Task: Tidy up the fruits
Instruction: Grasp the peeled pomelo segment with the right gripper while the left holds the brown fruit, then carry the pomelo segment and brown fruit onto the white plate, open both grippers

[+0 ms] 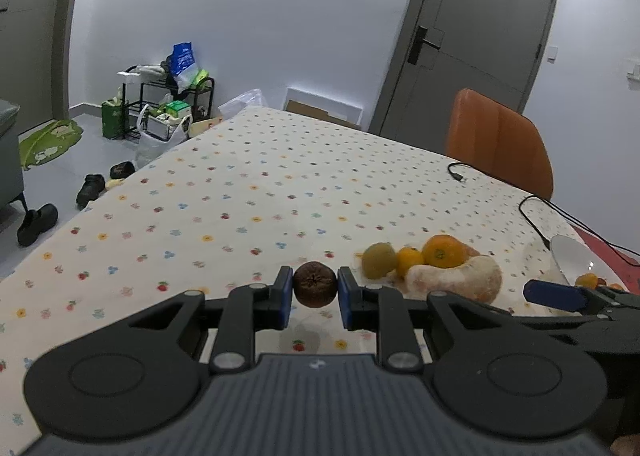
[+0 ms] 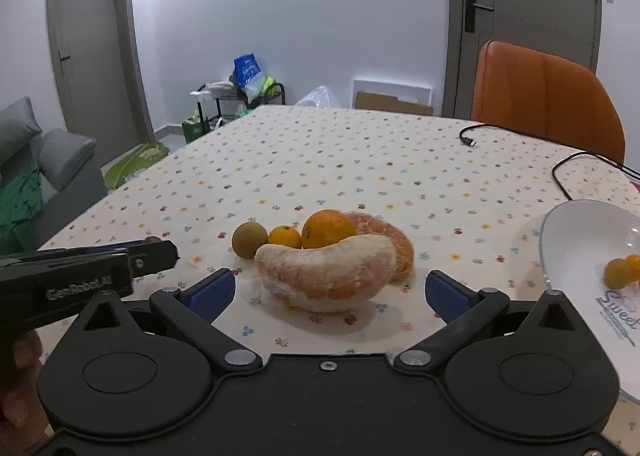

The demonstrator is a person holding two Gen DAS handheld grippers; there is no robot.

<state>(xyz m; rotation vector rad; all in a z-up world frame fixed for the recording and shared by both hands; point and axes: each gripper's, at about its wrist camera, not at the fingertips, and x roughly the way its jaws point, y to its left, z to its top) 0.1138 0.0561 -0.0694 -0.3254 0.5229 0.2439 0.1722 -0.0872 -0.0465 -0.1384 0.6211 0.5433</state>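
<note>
We hold a small round brown wrinkled fruit pinched between the blue pads of our left gripper, lifted just above the dotted white tablecloth. To that claw's right sits the pile: a dull green round fruit, two oranges and a peeled pomelo piece. Our right gripper is spread wide, empty, just before the pomelo, with a white plate carrying small orange fruits to its right.
</note>
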